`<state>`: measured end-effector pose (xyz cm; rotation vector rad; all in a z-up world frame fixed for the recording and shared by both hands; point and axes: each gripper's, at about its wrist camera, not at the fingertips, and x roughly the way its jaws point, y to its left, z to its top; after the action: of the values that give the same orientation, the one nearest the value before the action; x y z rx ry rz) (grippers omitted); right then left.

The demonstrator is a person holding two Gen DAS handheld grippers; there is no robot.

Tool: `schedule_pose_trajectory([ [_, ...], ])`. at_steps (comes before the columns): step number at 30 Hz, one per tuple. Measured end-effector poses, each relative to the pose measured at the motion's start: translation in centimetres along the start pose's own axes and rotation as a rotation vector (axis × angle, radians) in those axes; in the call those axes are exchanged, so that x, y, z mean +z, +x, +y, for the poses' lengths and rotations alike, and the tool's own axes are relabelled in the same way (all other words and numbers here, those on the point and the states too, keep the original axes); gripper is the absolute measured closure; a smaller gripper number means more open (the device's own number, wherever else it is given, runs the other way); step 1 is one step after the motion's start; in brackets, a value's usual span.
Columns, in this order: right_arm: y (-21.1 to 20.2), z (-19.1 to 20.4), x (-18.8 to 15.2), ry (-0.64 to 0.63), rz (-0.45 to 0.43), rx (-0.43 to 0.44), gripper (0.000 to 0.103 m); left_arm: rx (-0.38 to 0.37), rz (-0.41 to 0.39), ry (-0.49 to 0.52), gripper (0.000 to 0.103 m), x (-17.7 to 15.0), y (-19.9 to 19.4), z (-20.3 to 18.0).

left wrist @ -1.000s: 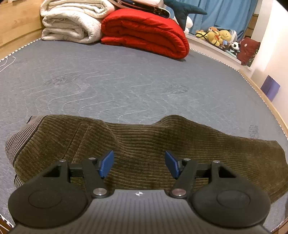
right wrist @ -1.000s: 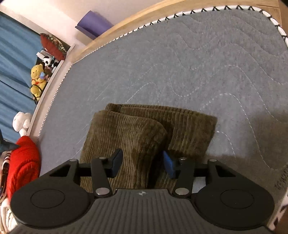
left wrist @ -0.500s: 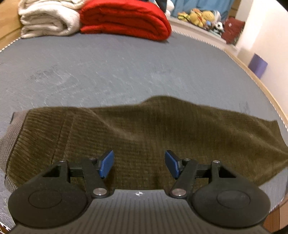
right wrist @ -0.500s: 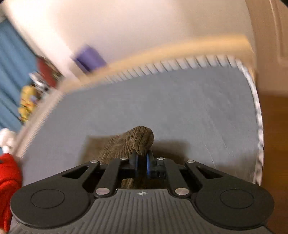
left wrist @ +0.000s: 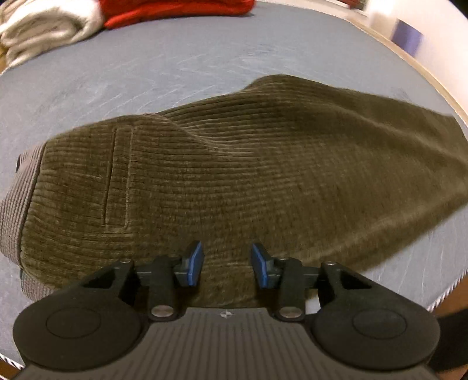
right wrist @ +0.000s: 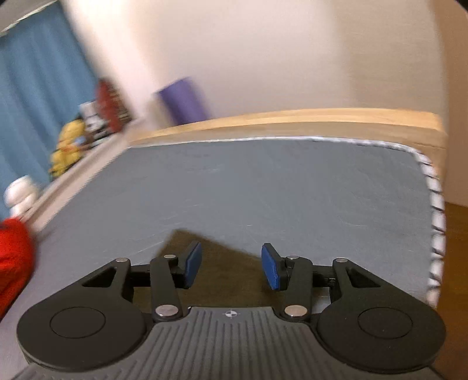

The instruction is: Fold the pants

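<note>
Olive-brown corduroy pants (left wrist: 234,163) lie folded lengthwise across the grey-blue mattress (left wrist: 175,58), waistband at the left, leg ends at the right. My left gripper (left wrist: 227,264) is open, hovering over the near edge of the pants with fabric between the blue pads but not pinched. In the right wrist view my right gripper (right wrist: 231,267) is open and empty, with the corner of a pant leg (right wrist: 225,263) lying under it on the mattress (right wrist: 263,190).
A red blanket (left wrist: 175,8) and white bedding (left wrist: 44,26) are stacked at the far side. The wooden bed frame (right wrist: 292,122) and mattress edge (right wrist: 435,219) are close on the right. Plush toys (right wrist: 67,146), a purple object (right wrist: 184,99) and blue curtains stand beyond.
My right gripper was shut on the pant leg end half a second ago and has opened, letting it drop. My left gripper has moved closer over the pants and stays open.
</note>
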<state>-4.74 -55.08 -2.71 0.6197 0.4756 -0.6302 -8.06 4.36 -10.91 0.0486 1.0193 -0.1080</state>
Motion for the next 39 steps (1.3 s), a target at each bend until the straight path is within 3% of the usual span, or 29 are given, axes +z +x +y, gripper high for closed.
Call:
schedule_pose_trajectory([
  [2, 0.5, 1.3, -0.4, -0.059, 0.062, 0.105, 0.043, -0.010, 0.001, 0.004, 0.061, -0.5, -0.4, 0.4],
  [5, 1.9, 3.4, -2.0, -0.145, 0.218, 0.213, 0.040, -0.007, 0.013, 0.005, 0.061, -0.9, -1.0, 0.6],
  [10, 3.2, 4.8, -3.9, -0.215, 0.386, 0.232, 0.032, 0.020, 0.036, 0.047, 0.059, -0.7, -1.7, -0.2],
  [13, 5.1, 4.7, -6.0, -0.284, 0.533, 0.092, 0.032, -0.019, 0.075, -0.005, 0.055, 0.2, -2.4, 0.6],
  [15, 4.9, 5.0, -5.9, -0.308, 0.519, 0.103, 0.032, 0.015, 0.054, -0.010, 0.055, 1.6, -4.0, 1.0],
  [18, 4.7, 5.2, -5.5, -0.246, 0.526, 0.081, 0.032, 0.090, -0.030, 0.029, 0.055, 4.7, -7.0, 1.4],
  [21, 4.2, 4.3, -4.9, -0.211, 0.513, 0.082, 0.032, 0.092, -0.112, -0.027, 0.055, 7.8, -8.5, 2.6],
  [25, 4.4, 3.6, -4.5, -0.213, 0.465, 0.038, 0.032, 0.125, -0.225, -0.077, 0.055, 9.5, -6.5, 5.2],
  [26, 4.4, 3.3, -4.4, -0.211, 0.450, 0.027, 0.032, 0.150, -0.228, -0.076, 0.057, 9.2, -4.9, 6.0],
  [27, 4.3, 2.9, -4.3, -0.210, 0.440, 0.022, 0.032, 0.184, -0.179, -0.075, 0.062, 8.7, -2.7, 7.1],
  [28, 4.1, 2.5, -4.0, -0.209, 0.430, 0.017, 0.032, 0.226, -0.061, -0.082, 0.074, 8.3, 0.0, 8.4],
  [29, 4.1, 2.3, -3.9, -0.207, 0.422, 0.012, 0.032, 0.242, 0.019, -0.094, 0.094, 7.8, 1.8, 9.6],
  [30, 4.1, 2.0, -3.7, -0.201, 0.410, 0.005, 0.032, 0.221, 0.044, -0.109, 0.096, 7.1, 3.2, 11.1],
  [32, 3.9, 1.7, -3.4, -0.201, 0.374, -0.010, 0.032, 0.165, 0.025, -0.155, 0.100, 6.7, 3.4, 12.6],
  [35, 4.1, 1.6, -3.0, -0.247, 0.325, -0.052, 0.032, 0.176, 0.016, -0.216, 0.099, 7.1, 2.1, 12.1],
  [39, 4.3, 0.4, -1.8, -0.203, 0.268, -0.120, 0.031, 0.231, -0.136, -0.090, 0.087, 7.7, -0.8, 9.8],
])
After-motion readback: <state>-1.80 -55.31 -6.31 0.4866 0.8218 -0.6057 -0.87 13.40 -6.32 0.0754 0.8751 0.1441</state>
